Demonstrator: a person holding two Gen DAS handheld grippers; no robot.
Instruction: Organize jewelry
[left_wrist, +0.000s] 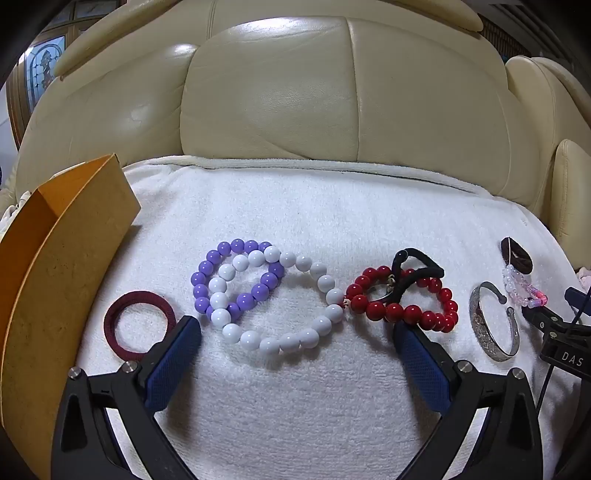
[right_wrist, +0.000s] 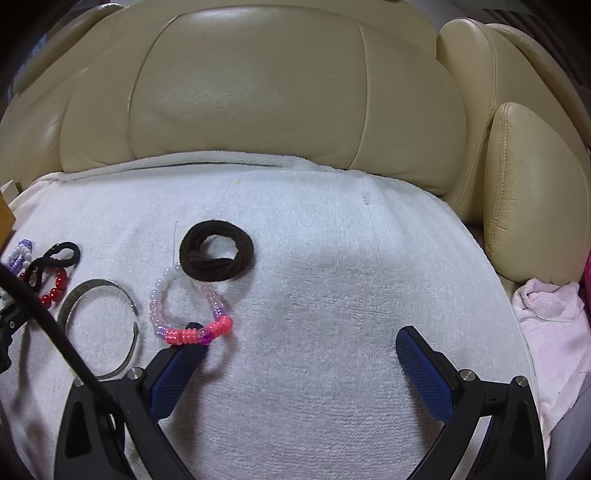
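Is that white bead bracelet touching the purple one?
Touching. In the left wrist view the white bead bracelet lies across the purple bead bracelet, their loops overlapping, with white beads resting on purple ones on the towel.

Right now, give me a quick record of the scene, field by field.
surface: white towel over a cream leather seat
container: orange box, far left
beaded: purple bracelet overlapping white bracelet; red bracelet; pink bracelet
metal: silver cuff
hair ties: maroon, black, brown
left claw: open
right claw: open
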